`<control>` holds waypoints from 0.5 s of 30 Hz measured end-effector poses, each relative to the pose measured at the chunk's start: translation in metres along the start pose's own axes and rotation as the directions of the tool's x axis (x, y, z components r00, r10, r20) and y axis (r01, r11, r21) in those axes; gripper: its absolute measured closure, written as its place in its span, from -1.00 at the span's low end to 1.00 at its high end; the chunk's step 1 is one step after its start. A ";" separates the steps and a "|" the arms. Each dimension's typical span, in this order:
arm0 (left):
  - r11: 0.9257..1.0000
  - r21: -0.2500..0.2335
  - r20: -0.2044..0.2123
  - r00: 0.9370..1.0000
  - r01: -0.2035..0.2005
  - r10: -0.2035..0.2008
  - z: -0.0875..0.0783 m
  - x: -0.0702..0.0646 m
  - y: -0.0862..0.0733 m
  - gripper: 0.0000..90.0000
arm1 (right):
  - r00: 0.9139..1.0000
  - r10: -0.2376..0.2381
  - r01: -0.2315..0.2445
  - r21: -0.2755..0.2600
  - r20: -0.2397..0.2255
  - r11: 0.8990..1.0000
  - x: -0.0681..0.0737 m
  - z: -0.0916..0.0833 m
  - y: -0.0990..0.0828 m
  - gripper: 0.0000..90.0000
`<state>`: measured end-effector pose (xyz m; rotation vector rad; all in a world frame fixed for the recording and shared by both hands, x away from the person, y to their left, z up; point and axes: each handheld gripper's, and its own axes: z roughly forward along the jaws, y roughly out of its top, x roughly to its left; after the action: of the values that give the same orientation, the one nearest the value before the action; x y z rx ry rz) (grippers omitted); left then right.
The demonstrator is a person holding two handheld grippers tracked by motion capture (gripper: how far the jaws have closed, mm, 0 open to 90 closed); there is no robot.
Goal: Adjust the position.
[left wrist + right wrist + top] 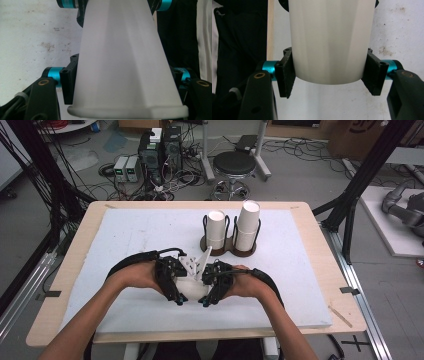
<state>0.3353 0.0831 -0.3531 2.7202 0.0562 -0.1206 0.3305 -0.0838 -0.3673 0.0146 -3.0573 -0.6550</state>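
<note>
A white cup (194, 290) lies level between my two hands, low over the front middle of the white foam board (125, 240). My left gripper (176, 290) is shut on it near the wide rimmed end; in the left gripper view the cup (122, 62) stands between the pads (69, 80) of that gripper (122, 77). My right gripper (212, 290) is shut on the narrow end. In the right gripper view both pads (285, 75) of the right gripper (329, 75) press the cup's (329, 42) sides. I cannot tell whether it is one cup or several nested.
Behind the hands a dark wire holder (230, 251) carries two upright stacks of white cups, a shorter one (216, 227) on the left and a taller one (247, 222) on the right. The wooden table's edge (320, 235) frames the board. Beyond it are a stool (235, 167) and cables on the floor.
</note>
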 end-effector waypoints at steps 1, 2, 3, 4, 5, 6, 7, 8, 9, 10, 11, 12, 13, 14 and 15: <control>1.000 0.001 0.002 1.000 0.002 -0.002 0.000 0.000 0.000 -0.29 | 1.000 0.001 -0.001 0.000 0.000 1.000 0.000 0.000 0.000 -0.18; 1.000 0.001 0.002 1.000 0.002 -0.002 0.000 0.000 0.000 -0.29 | 1.000 0.001 -0.001 0.000 0.000 1.000 0.000 0.000 0.000 -0.18; 1.000 -0.001 0.003 1.000 0.004 -0.004 0.000 0.000 0.000 -0.29 | 1.000 -0.001 0.001 0.002 0.002 1.000 0.000 0.000 0.000 -0.18; 1.000 0.001 0.001 1.000 0.003 -0.003 0.000 0.000 0.000 -0.29 | 1.000 -0.001 0.001 0.003 0.002 1.000 0.000 0.000 0.000 -0.18; 1.000 0.000 0.002 1.000 0.003 -0.003 0.000 0.000 0.000 -0.29 | 1.000 -0.001 0.001 0.003 0.003 1.000 0.000 0.000 0.000 -0.18; 1.000 -0.001 0.003 1.000 0.004 -0.004 0.000 0.000 0.000 -0.29 | 1.000 -0.001 0.001 0.003 0.003 1.000 0.000 0.000 0.000 -0.18; 1.000 -0.001 0.004 1.000 0.002 -0.002 0.000 0.000 0.000 -0.30 | 1.000 -0.001 0.001 0.003 0.003 1.000 0.000 0.000 0.000 -0.18; 1.000 -0.003 0.004 1.000 0.001 -0.001 0.000 0.000 0.000 -0.31 | 1.000 0.000 0.000 0.003 0.003 1.000 0.000 0.000 0.000 -0.18; 1.000 0.000 0.000 1.000 0.001 -0.001 0.000 0.000 0.000 -0.32 | 1.000 0.001 -0.001 0.003 0.003 1.000 0.000 0.000 0.000 -0.18; 1.000 -0.002 0.001 1.000 -0.003 0.003 0.000 0.000 0.000 -0.34 | 1.000 0.002 -0.002 0.001 0.006 1.000 0.001 0.001 0.000 -0.18; 1.000 -0.006 0.005 1.000 -0.002 0.002 0.000 0.001 0.000 -0.38 | 1.000 0.003 -0.003 -0.001 0.004 1.000 0.001 0.001 0.000 -0.18; 1.000 -0.011 0.006 1.000 0.001 -0.001 -0.001 0.001 0.000 -0.41 | 1.000 0.003 -0.003 -0.006 0.002 1.000 0.001 0.001 0.000 -0.18; 1.000 -0.023 0.002 1.000 0.000 0.000 -0.001 0.001 -0.001 -0.43 | 1.000 0.004 -0.004 -0.010 0.002 1.000 0.001 0.001 -0.001 -0.18; 0.999 -0.038 0.003 1.000 0.009 -0.009 -0.001 0.001 -0.002 -0.47 | 1.000 0.007 -0.007 -0.016 0.001 1.000 0.001 0.001 -0.001 -0.18; 0.999 -0.046 0.015 1.000 0.014 -0.013 -0.001 0.003 -0.003 -0.59 | 1.000 0.006 -0.006 -0.022 -0.001 1.000 0.001 0.001 -0.002 -0.18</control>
<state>0.3379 0.0861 -0.3534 2.6729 0.0720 -0.1417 0.3297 -0.0853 -0.3687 0.0059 -3.0471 -0.6887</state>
